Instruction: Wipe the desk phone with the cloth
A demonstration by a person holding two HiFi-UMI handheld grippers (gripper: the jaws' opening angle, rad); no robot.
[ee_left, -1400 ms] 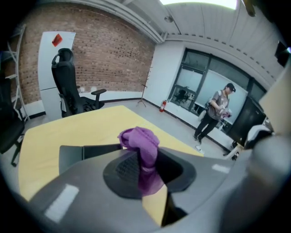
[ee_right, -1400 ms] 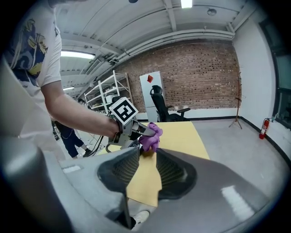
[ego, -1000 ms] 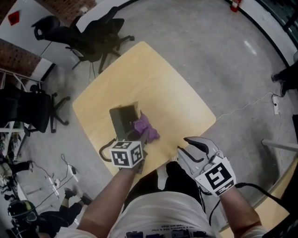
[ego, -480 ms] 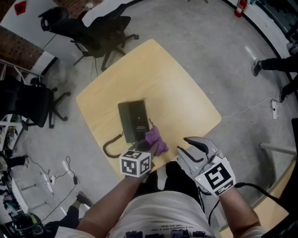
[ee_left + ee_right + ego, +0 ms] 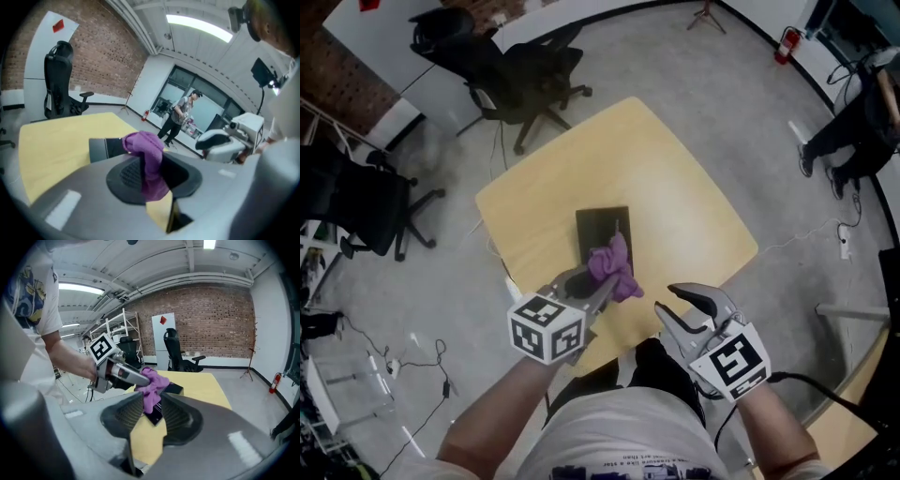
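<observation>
Half a second ago my left tool [image 5: 602,287] held the cloth [image 5: 612,265] off the desk phone's [image 5: 602,230] lower right corner. Now it has pushed forward, and the cloth lies over the phone's near end, at the centre of the head view. The tool is still pinching the cloth, a soft, crumpled purple bunch that spills out past the ribbed dark pads [image 5: 129,174]. The phone is a flat, dark, rectangular slab, and its long side now runs straight up the frame instead of tilting. It rests on the surface [image 5: 666,178], a smooth pale-yellow top shaped like a square with rounded corners. My right tool [image 5: 684,305] has not moved. Its jaws are spread with nothing between them, and it is at lower right over the near edge, well apart from the phone.
</observation>
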